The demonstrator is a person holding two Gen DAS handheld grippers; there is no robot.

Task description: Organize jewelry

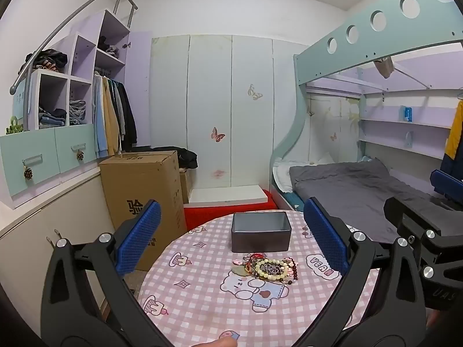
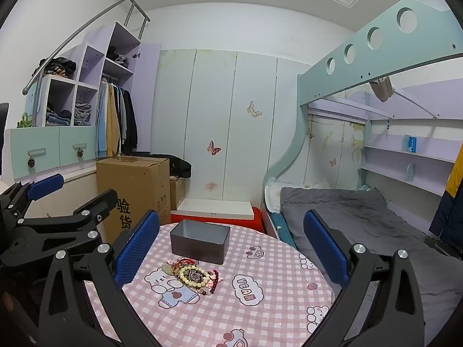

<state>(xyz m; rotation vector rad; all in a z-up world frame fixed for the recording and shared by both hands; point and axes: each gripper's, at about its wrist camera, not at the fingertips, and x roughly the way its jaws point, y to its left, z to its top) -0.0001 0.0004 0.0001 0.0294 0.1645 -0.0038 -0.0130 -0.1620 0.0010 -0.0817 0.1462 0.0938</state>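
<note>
While both rigs hang above the round counter (image 1: 202, 303), I log the layout. Left claw (image 1: 231, 237): blue pads spread wide, nothing between them. Right claw (image 2: 231, 245): likewise spread wide, holding nothing.

Counter wears a pink checked cloth with cartoon bears. From the left wrist view, the grey box (image 1: 261, 232) sits at 12 o'clock, lid off, interior bare as far as I can see. Just at its 6 o'clock side lies the jewelry pile (image 1: 266, 267): a pale bead bracelet ringed around darker pieces, dark red beads at the pile's 3 o'clock edge, a pink trinket at 9 o'clock. Pile is just beside the box's near wall; I cannot tell whether they touch.

From the right wrist view, the same grey box (image 2: 199, 241) falls at 11 o'clock and the jewelry pile (image 2: 194, 274) at 10 o'clock of frame centre, nearer the left pad than the right. The left rig shows at 9 o'clock in that view, off the counter's edge.

Beyond the counter: cardboard carton (image 1: 141, 190) at 10 o'clock, wardrobe doors (image 1: 211, 110) with butterfly stickers at 12, bunk bed (image 1: 361, 179) with grey bedding at 2 o'clock, open shelves and hanging clothes (image 1: 113, 115) at 10.
</note>
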